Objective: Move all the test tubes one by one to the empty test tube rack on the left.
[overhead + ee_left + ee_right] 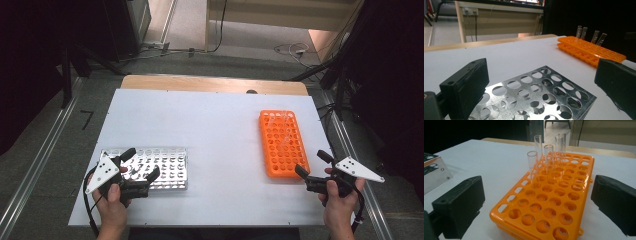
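Near the table's front edge, left gripper [141, 164] over metal rack [170, 167], right gripper [312, 163] beside orange rack [282, 142], jaws wide, empty.

On the white table [210, 125] stand two racks: one orange plastic tube rack [549, 205] and one perforated metal rack [536, 97]. Four clear glass test tubes [548, 162] stand upright in the orange rack. Two hand-held grippers are present, a left gripper [141, 164] and a right gripper [312, 163].

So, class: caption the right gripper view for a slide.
Open right gripper facing orange tube rack holding four clear test tubes.
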Demonstrator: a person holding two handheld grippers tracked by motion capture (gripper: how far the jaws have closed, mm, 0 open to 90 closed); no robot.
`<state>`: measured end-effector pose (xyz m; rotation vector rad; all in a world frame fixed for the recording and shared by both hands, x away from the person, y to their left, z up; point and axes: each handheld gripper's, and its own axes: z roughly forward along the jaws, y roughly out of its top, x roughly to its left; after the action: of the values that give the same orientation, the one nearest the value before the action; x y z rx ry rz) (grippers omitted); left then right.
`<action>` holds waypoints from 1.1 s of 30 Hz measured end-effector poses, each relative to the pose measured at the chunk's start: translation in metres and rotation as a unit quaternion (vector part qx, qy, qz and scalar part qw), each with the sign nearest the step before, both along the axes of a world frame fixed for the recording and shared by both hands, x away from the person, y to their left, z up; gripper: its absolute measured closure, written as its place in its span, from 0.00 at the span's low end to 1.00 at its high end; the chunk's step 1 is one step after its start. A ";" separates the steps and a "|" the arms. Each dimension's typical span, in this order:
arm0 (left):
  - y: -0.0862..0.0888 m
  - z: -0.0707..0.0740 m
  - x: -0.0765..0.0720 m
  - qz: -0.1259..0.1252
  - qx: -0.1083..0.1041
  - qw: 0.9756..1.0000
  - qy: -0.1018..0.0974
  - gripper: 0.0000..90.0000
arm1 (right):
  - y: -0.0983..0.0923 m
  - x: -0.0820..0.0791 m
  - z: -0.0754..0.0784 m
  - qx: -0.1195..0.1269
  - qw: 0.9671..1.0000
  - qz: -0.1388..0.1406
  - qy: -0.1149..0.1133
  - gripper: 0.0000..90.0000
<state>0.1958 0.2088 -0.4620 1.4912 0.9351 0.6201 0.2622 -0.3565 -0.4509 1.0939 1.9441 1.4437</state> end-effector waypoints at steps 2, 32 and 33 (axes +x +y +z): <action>0.000 0.000 0.000 0.000 0.000 1.000 0.000 0.00 | 0.001 0.001 0.000 -0.003 1.000 0.000 0.001 0.00; -0.016 0.001 0.002 -0.020 0.011 1.000 -0.001 0.00 | 0.016 0.053 0.036 -0.008 0.999 0.030 0.009 0.12; -0.016 0.001 0.002 -0.020 0.010 1.000 0.000 0.00 | 0.016 0.055 0.034 -0.010 0.999 0.031 0.009 0.12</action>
<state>0.1979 0.1924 -0.4613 1.5237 0.8994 0.6007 0.3172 -0.3402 -0.4167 1.0505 2.0163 1.4491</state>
